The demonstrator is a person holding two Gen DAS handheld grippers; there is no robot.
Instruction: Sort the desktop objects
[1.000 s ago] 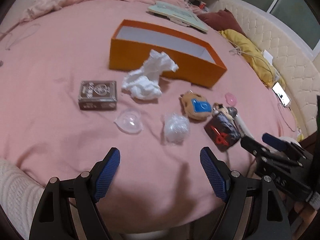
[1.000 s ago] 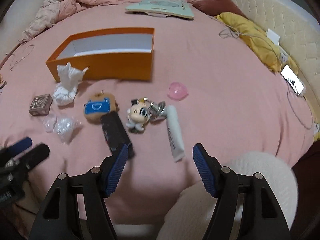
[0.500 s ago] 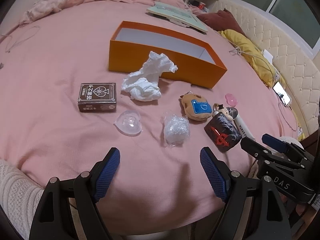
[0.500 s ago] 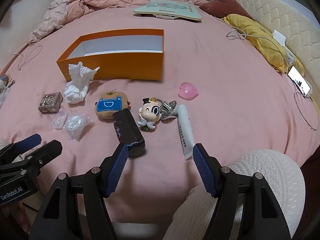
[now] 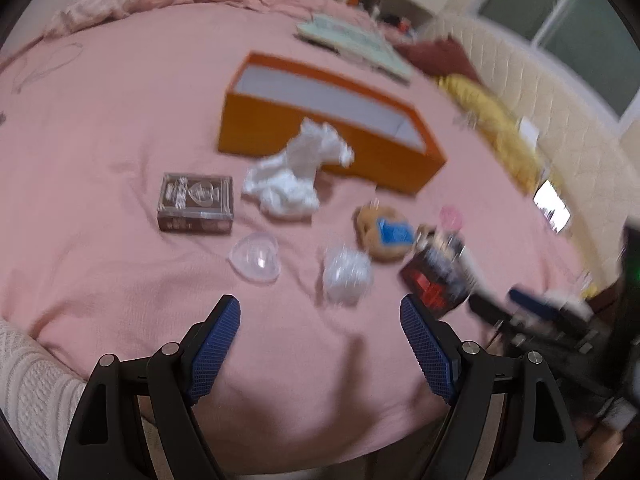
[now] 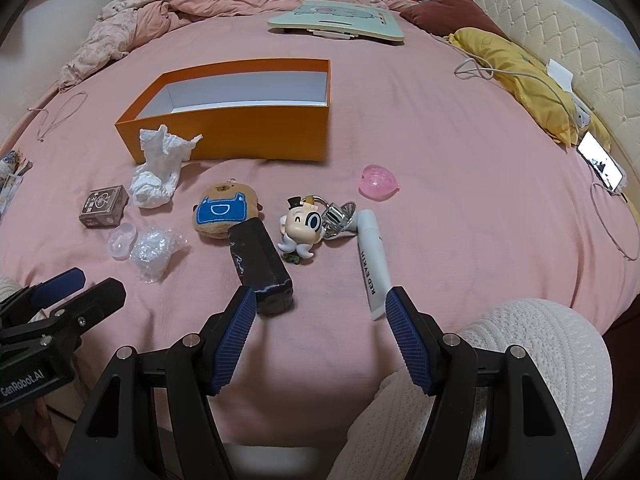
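An open orange box [image 6: 248,132] [image 5: 280,136] stands on the pink bed. In front of it lie a crumpled tissue [image 6: 158,168] [image 5: 292,176], a card deck [image 6: 103,205] [image 5: 196,204], a clear heart shell [image 6: 120,240] [image 5: 256,258], a plastic wrap ball [image 6: 154,248] [image 5: 346,274], a bear plush [image 6: 224,216], a black box [image 6: 260,268], a cartoon keychain [image 6: 304,224], a white tube [image 6: 372,260] and a pink shell [image 6: 378,182]. My left gripper [image 5: 320,340] is open, just short of the wrap ball. My right gripper [image 6: 320,328] is open, between black box and tube.
A green lap board [image 6: 336,20], a dark red pillow [image 6: 452,12], a yellow cushion [image 6: 516,76] with a cable, and a lit phone [image 6: 602,160] lie at the back and right. A rumpled pink quilt [image 6: 152,20] lies at the back left. White knit sleeves show near both grippers.
Both grippers have moved slightly forward toward the objects. The left wrist view is now motion-blurred. Nothing on the bed has moved.
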